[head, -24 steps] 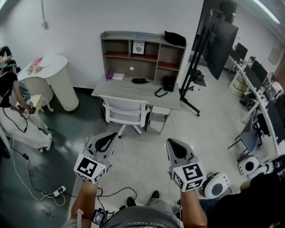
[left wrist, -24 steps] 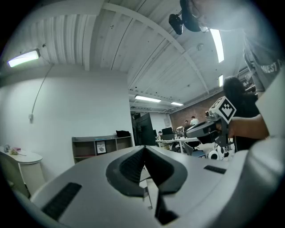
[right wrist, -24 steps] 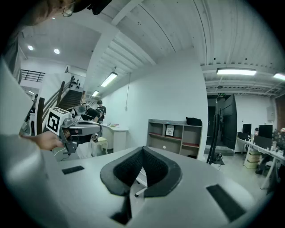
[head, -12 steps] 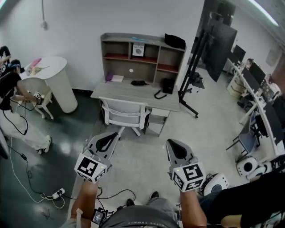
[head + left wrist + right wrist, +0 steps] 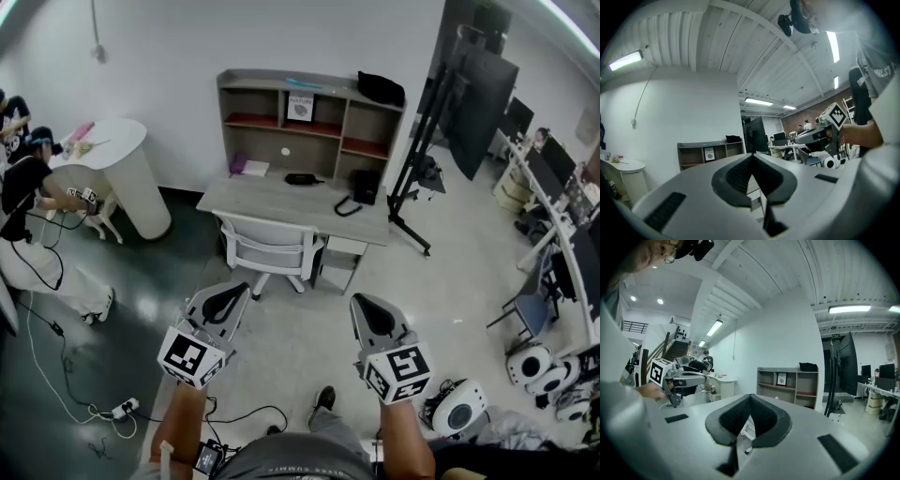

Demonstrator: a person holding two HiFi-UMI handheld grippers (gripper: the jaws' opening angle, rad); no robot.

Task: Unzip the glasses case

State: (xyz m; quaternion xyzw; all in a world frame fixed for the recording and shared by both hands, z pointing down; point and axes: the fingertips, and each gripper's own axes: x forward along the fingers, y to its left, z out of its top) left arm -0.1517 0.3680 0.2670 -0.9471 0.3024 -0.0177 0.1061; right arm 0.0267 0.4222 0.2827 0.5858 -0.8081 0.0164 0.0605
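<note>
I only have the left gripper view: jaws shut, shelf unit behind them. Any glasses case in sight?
Observer: In the head view a small dark oblong thing lies on the desk under the shelf unit. It could be the case, but it is too small to tell.
Operator: Anything between us and the desk?
Observer: A white chair stands at the desk's front edge.
Operator: State of the other hand?
Observer: In its own view the right gripper has its jaws together, with nothing between them.

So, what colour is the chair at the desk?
The chair is white; head view shows it best.
</note>
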